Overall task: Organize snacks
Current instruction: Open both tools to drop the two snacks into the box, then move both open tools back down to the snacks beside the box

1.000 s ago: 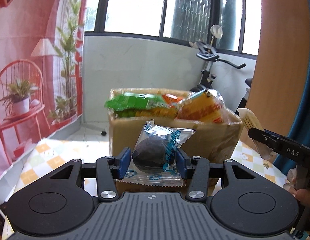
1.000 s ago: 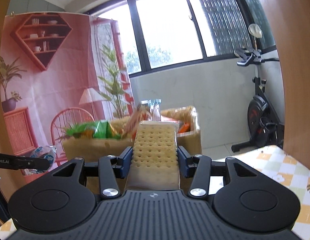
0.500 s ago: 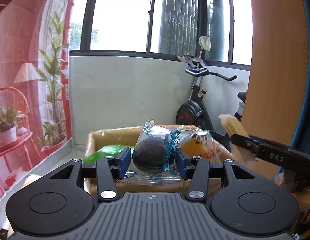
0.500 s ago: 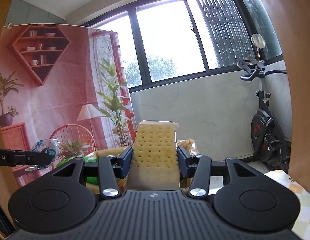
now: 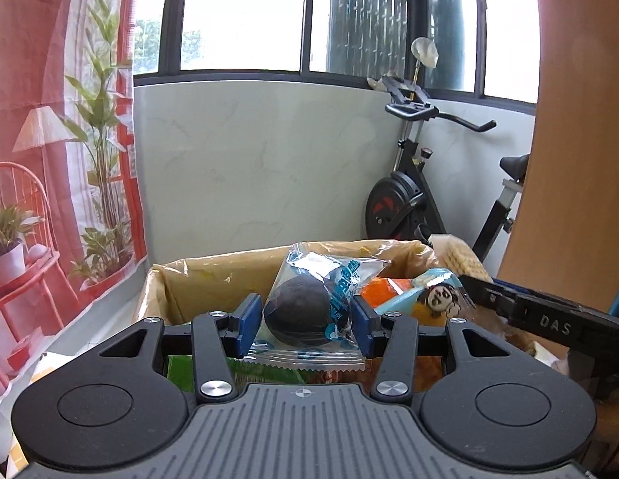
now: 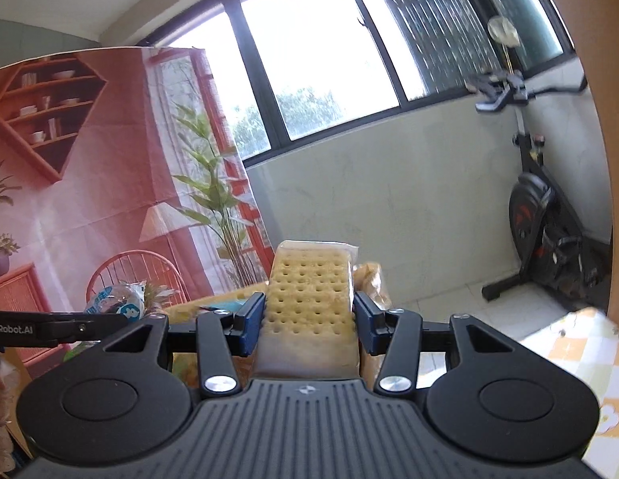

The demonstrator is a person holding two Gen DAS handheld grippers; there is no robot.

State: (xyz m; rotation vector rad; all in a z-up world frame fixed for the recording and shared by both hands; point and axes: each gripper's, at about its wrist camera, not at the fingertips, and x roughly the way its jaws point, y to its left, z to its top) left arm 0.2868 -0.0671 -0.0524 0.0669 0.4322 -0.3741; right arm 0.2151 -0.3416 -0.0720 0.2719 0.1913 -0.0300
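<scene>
Cardboard box (image 5: 197,279) at lower centre, left gripper (image 5: 305,321) clamped on dark bun (image 5: 299,313), right gripper (image 6: 308,323) on cracker pack (image 6: 309,295); next: lowering, releasing inside.

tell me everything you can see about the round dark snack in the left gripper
The dark round snack is a near-black ball sealed in a clear plastic wrapper with blue print and a serrated bottom seam. The left gripper is shut on it, with a blue pad pressing each side. It is held upright above the open cardboard box of snacks, touching nothing else visible.
</scene>
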